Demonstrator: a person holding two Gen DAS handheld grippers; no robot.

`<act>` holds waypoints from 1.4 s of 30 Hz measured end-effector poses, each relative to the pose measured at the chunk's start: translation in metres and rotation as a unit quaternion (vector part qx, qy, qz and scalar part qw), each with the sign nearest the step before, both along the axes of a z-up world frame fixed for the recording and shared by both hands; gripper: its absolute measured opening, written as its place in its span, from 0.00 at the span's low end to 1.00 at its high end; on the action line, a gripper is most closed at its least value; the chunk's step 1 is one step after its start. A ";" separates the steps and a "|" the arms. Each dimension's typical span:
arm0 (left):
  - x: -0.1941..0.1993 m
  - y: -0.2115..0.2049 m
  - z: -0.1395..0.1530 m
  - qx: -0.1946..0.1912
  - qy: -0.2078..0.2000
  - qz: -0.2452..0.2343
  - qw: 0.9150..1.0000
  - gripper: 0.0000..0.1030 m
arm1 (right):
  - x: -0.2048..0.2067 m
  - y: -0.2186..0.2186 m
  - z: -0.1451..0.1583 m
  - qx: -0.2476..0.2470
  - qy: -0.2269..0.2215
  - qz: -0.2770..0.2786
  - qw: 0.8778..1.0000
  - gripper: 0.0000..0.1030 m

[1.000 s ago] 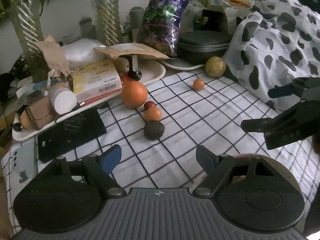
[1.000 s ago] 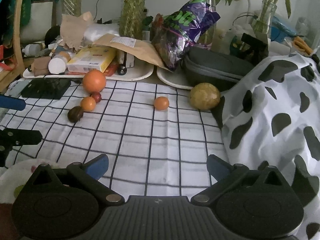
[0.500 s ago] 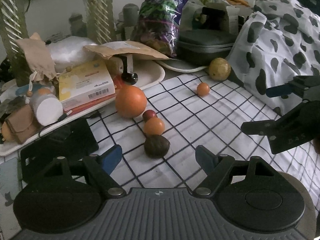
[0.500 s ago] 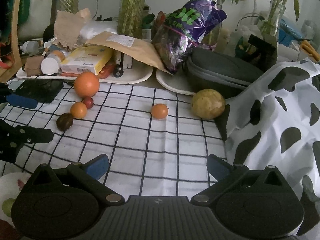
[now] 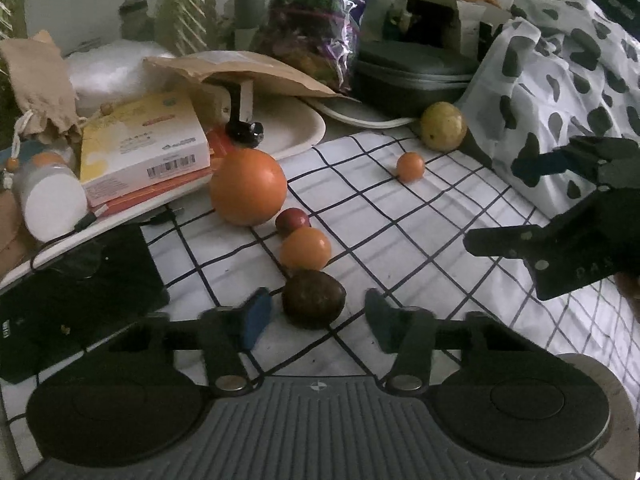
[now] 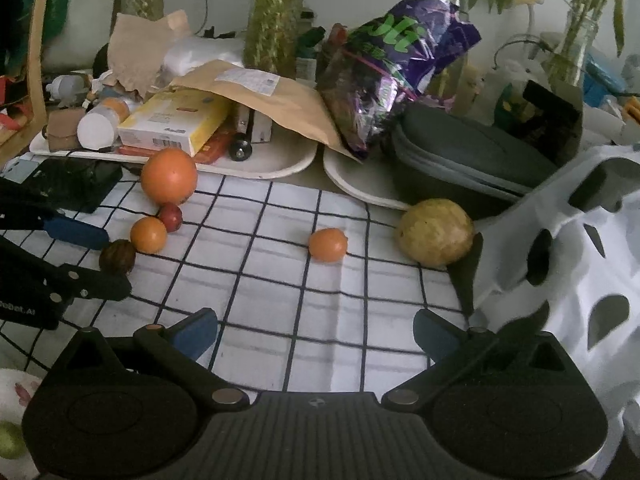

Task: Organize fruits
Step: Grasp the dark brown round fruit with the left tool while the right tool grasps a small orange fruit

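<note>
In the left wrist view, a diagonal row of fruit crowds the centre: a large round orange (image 5: 248,187), a small dark red fruit (image 5: 293,219), a mid-sized orange fruit (image 5: 305,249) and a dark brown wrinkled fruit (image 5: 313,299), each touching or just beside the next. The white black-gridded cloth (image 5: 432,216) lies bare right of this row. A cluttered white tray (image 5: 304,136) walls the upper left. In the right wrist view, bare cloth fills the lower centre; a black-spotted white fabric (image 6: 580,264) blocks the right edge.
</note>
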State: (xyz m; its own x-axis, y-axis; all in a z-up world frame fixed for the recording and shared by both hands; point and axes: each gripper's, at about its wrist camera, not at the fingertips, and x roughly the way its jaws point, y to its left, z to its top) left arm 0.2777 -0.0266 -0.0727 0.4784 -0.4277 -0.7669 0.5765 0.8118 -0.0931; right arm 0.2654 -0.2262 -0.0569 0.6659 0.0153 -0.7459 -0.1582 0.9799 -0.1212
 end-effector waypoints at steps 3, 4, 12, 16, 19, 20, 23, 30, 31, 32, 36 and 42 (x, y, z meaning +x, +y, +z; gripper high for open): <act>0.000 -0.001 -0.001 0.005 -0.007 -0.004 1.000 0.36 | 0.003 0.000 0.000 0.004 -0.003 0.001 1.000 1.00; -0.001 -0.002 -0.002 0.007 -0.011 -0.007 1.000 0.36 | 0.005 -0.001 -0.001 0.007 -0.004 0.002 1.000 1.00; -0.003 -0.002 -0.001 0.018 -0.021 -0.013 1.000 0.31 | 0.013 0.002 -0.010 0.008 -0.010 0.003 1.000 1.00; -0.005 -0.001 0.001 0.017 -0.025 -0.015 0.999 0.31 | 0.016 0.000 -0.014 0.004 -0.018 0.000 1.000 1.00; -0.006 0.001 0.003 0.016 -0.029 -0.015 0.999 0.31 | 0.019 0.000 -0.018 -0.001 -0.029 -0.003 1.000 1.00; -0.006 0.002 0.003 0.016 -0.030 -0.014 0.999 0.31 | 0.020 0.000 -0.020 -0.004 -0.032 -0.005 0.999 1.00; -0.006 0.004 0.004 0.017 -0.031 -0.012 0.999 0.31 | 0.025 0.000 -0.026 -0.004 -0.041 -0.005 0.999 0.98; -0.007 0.008 0.009 0.018 -0.038 -0.011 0.999 0.31 | 0.039 0.001 -0.037 -0.003 -0.061 -0.011 0.998 0.79; -0.007 0.009 0.010 0.017 -0.039 -0.010 0.999 0.31 | 0.041 0.000 -0.038 0.001 -0.064 -0.012 0.998 0.75; -0.007 0.009 0.011 0.015 -0.040 -0.009 0.999 0.31 | 0.043 0.000 -0.038 0.005 -0.066 -0.013 0.998 0.73; -0.008 0.012 0.014 0.012 -0.042 -0.012 0.999 0.31 | 0.049 -0.001 -0.037 0.018 -0.068 -0.017 0.997 0.59; -0.008 0.013 0.013 0.013 -0.042 -0.014 0.999 0.31 | 0.052 -0.005 -0.036 0.031 -0.067 -0.028 0.997 0.41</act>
